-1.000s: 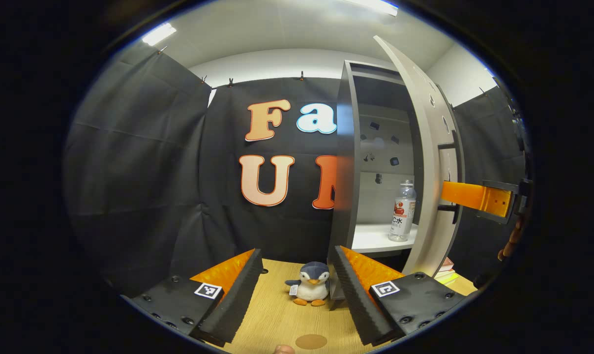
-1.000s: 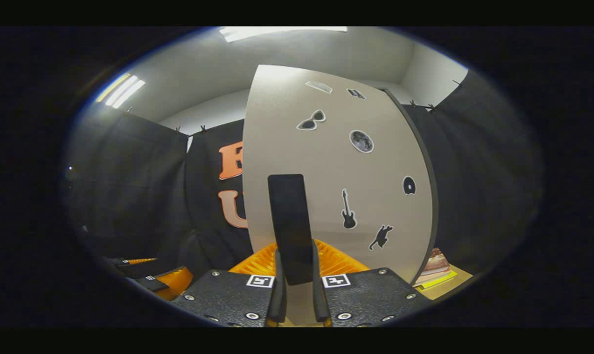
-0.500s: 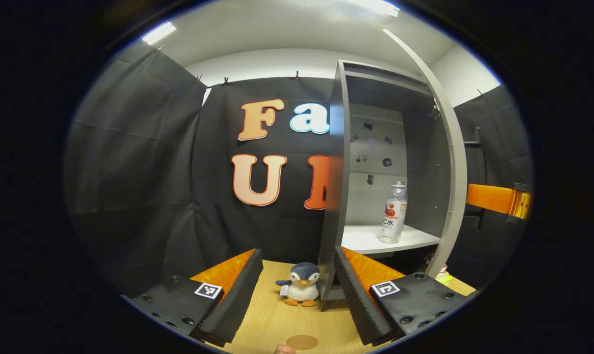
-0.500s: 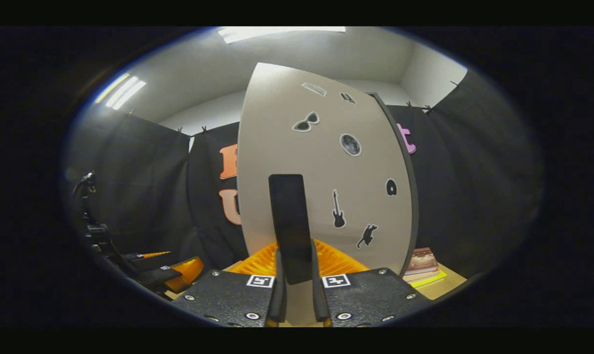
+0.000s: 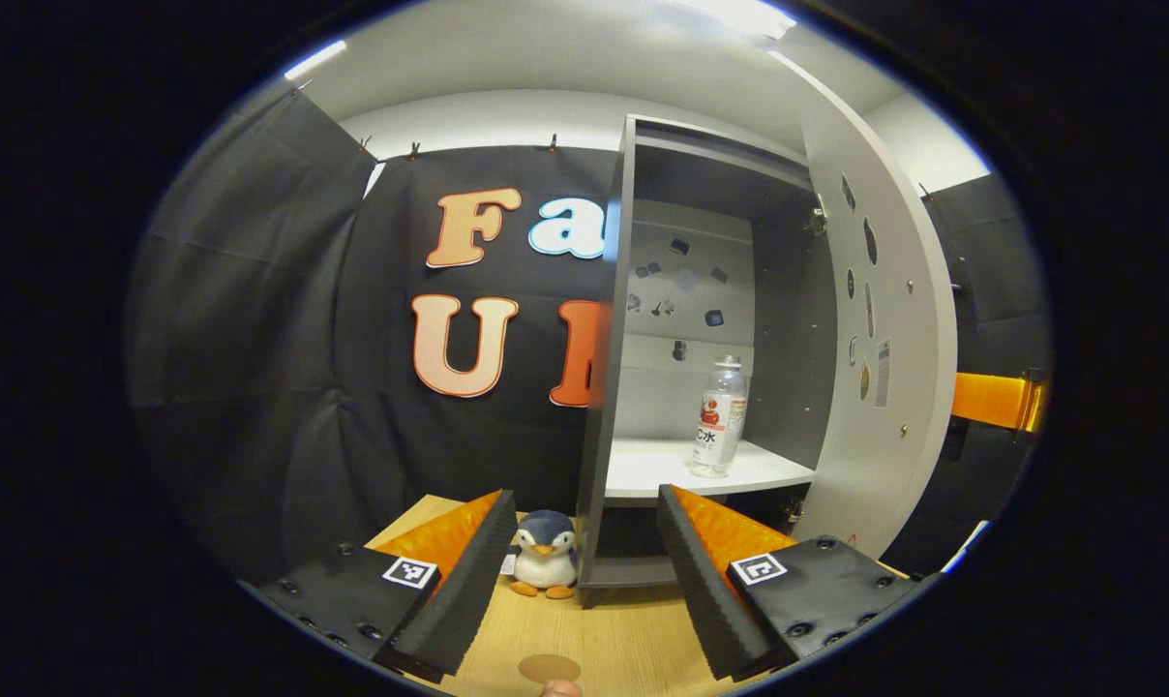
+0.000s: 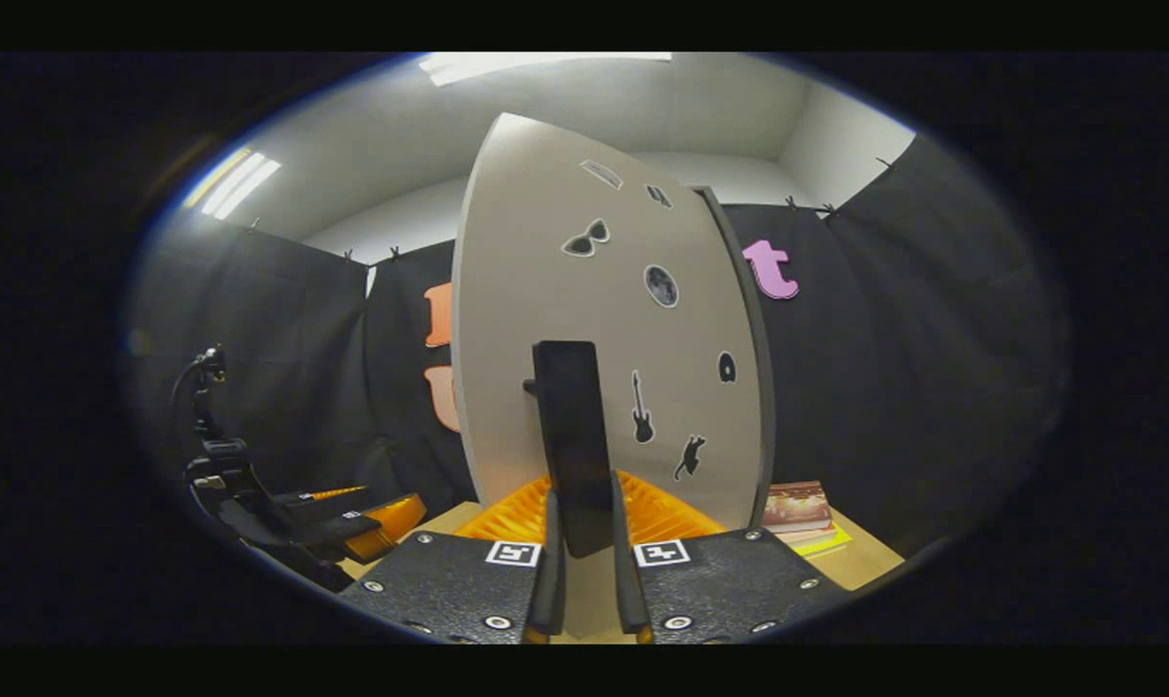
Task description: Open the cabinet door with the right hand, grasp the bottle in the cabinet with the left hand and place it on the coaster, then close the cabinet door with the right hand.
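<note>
One cabinet, one door with one dark handle; one bottle on its one white shelf. One plush penguin and one round coaster on the table. One stack of books; two grippers, the left gripper and the right gripper.

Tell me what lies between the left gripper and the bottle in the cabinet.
In the left gripper view, nothing blocks the way: the open left gripper faces bare tabletop, then the white shelf's front edge. The bottle stands on that shelf, door swung aside.
</note>
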`<state>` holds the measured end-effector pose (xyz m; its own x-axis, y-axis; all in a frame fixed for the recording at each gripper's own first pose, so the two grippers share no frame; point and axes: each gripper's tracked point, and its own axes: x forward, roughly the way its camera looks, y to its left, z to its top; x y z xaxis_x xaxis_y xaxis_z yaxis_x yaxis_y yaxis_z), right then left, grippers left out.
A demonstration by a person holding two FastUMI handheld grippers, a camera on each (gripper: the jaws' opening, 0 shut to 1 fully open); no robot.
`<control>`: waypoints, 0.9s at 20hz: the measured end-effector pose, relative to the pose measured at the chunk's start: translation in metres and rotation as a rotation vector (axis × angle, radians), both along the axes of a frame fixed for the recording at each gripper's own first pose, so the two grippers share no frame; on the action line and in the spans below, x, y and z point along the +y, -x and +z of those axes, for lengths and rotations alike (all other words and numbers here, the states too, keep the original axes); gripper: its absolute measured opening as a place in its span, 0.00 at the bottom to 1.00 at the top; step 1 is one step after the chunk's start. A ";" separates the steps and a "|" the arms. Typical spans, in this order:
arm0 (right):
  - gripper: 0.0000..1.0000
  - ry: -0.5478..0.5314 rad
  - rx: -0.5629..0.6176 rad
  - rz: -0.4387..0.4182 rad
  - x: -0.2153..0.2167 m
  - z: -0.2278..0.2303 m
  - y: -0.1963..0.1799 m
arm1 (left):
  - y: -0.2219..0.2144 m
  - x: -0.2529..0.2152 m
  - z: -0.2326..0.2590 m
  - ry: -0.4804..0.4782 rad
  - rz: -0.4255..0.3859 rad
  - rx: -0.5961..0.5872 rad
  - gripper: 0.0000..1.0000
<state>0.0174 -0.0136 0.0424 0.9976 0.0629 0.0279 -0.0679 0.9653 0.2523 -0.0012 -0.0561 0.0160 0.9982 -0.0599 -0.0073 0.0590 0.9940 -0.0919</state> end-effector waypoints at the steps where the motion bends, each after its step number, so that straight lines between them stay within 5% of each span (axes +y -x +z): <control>1: 0.21 -0.004 0.000 -0.004 -0.002 0.000 0.001 | 0.000 -0.003 0.000 0.001 -0.006 0.000 0.95; 18: 0.20 -0.075 -0.001 -0.079 -0.034 -0.004 0.014 | 0.005 -0.034 0.004 -0.019 -0.056 -0.003 0.94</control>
